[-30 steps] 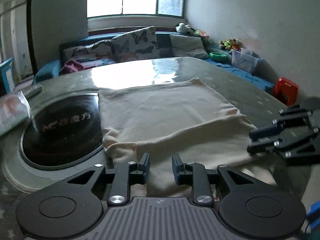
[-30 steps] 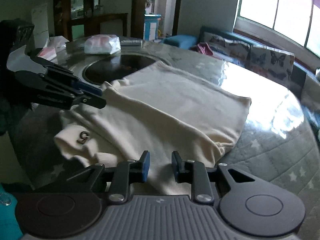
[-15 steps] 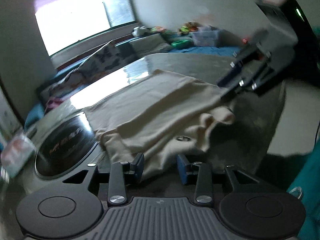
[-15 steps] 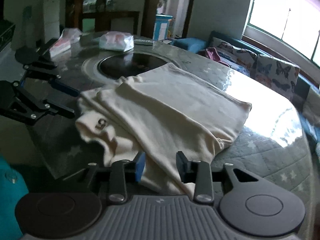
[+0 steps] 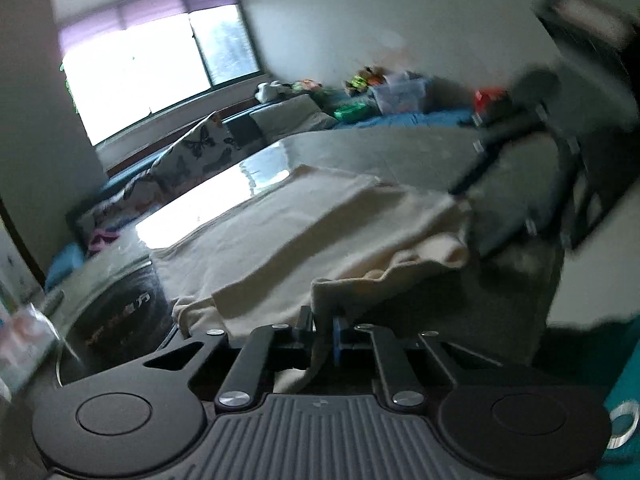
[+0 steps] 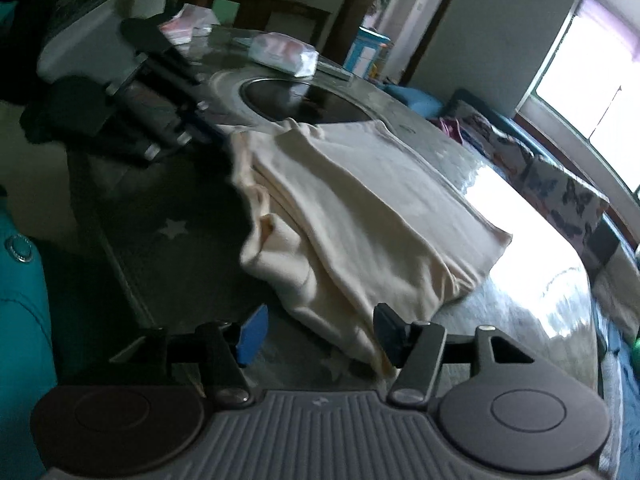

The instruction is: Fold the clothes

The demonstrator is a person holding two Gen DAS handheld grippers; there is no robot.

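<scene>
Since a second ago the left gripper [image 5: 322, 330] has closed from a narrow gap onto the near edge of the cream garment [image 5: 304, 220], and the right gripper [image 6: 318, 334] has spread from a narrow gap to wide.

Left wrist view: the gripper's jaws are pinched together with a fold of the cream cloth caught between them, the cloth rising from the jaws and running back over the desk [image 5: 360, 148]. The garment lies folded in layers on the glossy desk top, its left edge beside the dark round inset [image 5: 120, 320]. The other gripper shows blurred at the right, its fingers at the garment's far right corner. A couch with butterfly-print cushions [image 5: 196, 152] stands under the window [image 5: 160, 60].

Right wrist view: the gripper stands wide apart, blue-padded finger [image 6: 252, 334] on the left, dark one on the right, with the garment's near corner hanging off the desk edge between them, touching the right finger or just beside it; I cannot tell which. The left gripper [image 6: 212, 126], blurred, sits at the garment's far left corner. A plastic-wrapped packet [image 6: 286, 54] rests beyond the dark inset.
</scene>
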